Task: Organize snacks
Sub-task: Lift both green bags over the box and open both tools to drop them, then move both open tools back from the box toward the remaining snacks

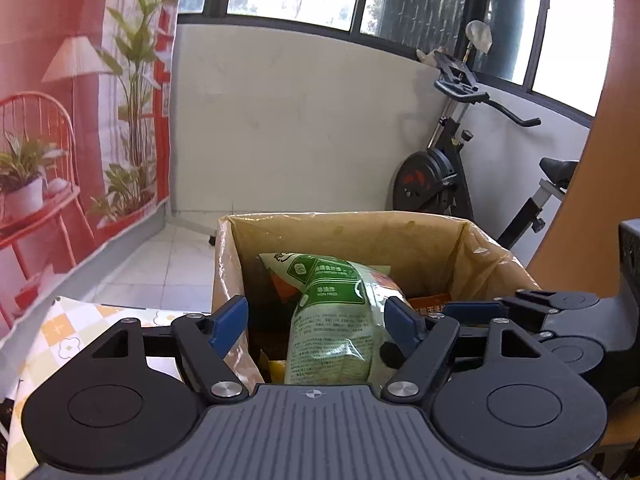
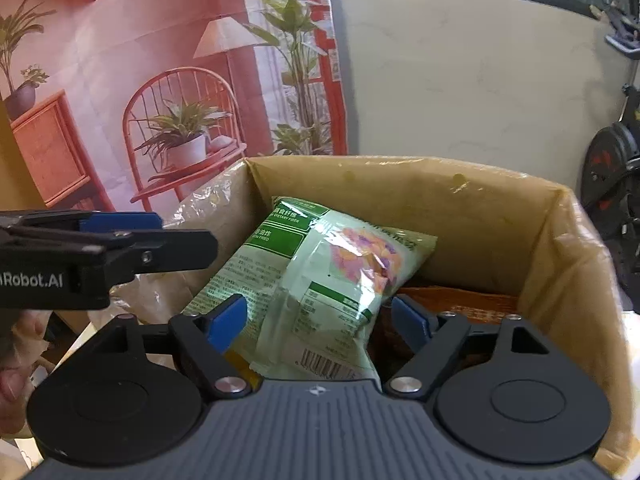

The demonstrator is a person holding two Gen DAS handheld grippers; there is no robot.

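The green bag [image 2: 320, 276] stands tilted inside the box [image 2: 560, 248], its top leaning toward the far wall and its lower end down among other packets; an orange packet [image 1: 430, 302] lies beside it on the box floor. It probably rests this way because it was dropped in on end, with the packets under it keeping it from lying flat.

The right gripper [image 2: 318, 320] hovers over the box mouth, pointing forward and slightly down. Its blue fingers [image 2: 228, 320] are spread wide on either side of the bag and grip nothing; whether they touch it I cannot tell.

The left gripper [image 1: 316, 322] is held level at the box's near-left edge, looking in over the rim, its fingers likewise apart and empty with the bag between them. From the right view it reaches in from the left, over the crinkled plastic liner [image 2: 200, 208]. A checked cloth [image 1: 72, 336] covers the tabletop beside the box.
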